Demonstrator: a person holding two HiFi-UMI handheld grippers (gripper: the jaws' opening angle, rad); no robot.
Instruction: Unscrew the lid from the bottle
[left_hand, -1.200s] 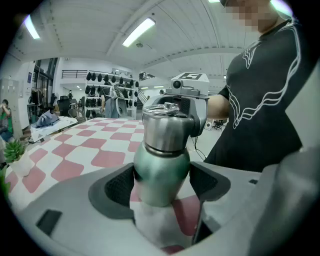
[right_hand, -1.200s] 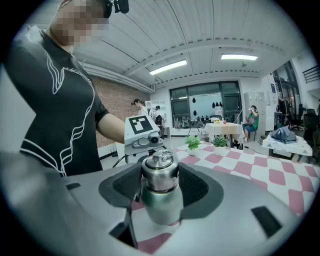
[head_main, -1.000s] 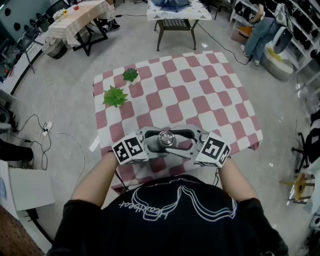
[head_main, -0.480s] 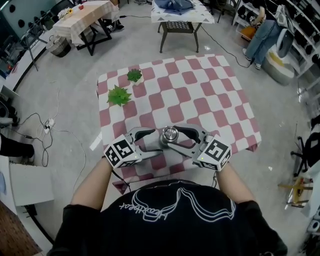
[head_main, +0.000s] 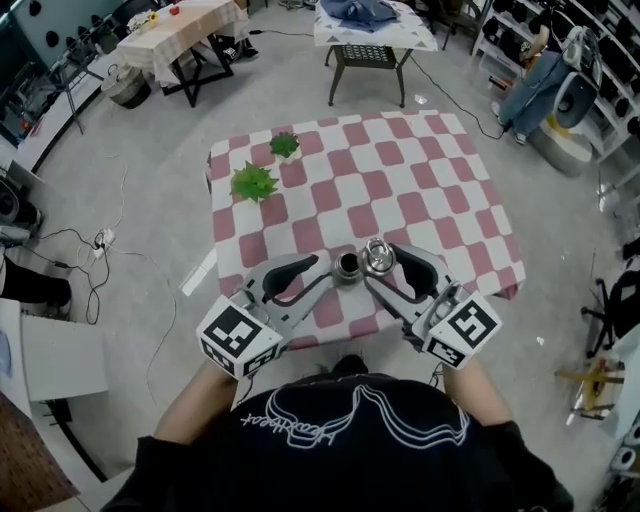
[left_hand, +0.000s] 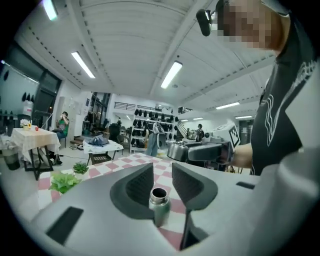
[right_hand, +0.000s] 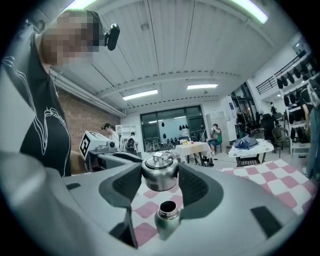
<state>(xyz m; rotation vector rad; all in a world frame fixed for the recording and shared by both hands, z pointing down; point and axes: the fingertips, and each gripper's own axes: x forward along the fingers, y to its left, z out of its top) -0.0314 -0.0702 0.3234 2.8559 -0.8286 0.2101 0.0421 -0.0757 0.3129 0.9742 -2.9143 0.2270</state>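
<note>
The left gripper (left_hand: 162, 169), whose jaws have just been closing, is pinching the slim open-necked steel bottle (left_hand: 160, 205) above the red-and-white checked worktop (head_main: 400, 190). The right gripper (right_hand: 160, 170) is clamping the domed steel lid (head_main: 377, 258), already off. Smooth, rigid metal is probably slipping easily, so a firm mid-body hold seems best

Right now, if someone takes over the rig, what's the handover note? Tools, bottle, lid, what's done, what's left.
Left tool: jaws have just been closing; they look clamped on the open bottle near its neck.
Right tool: clamped on the lid.
Both held up over the checked table, lid beside and higher than the bottle's mouth.
Done: lid is off.
Left: probably just setting both down.
</note>
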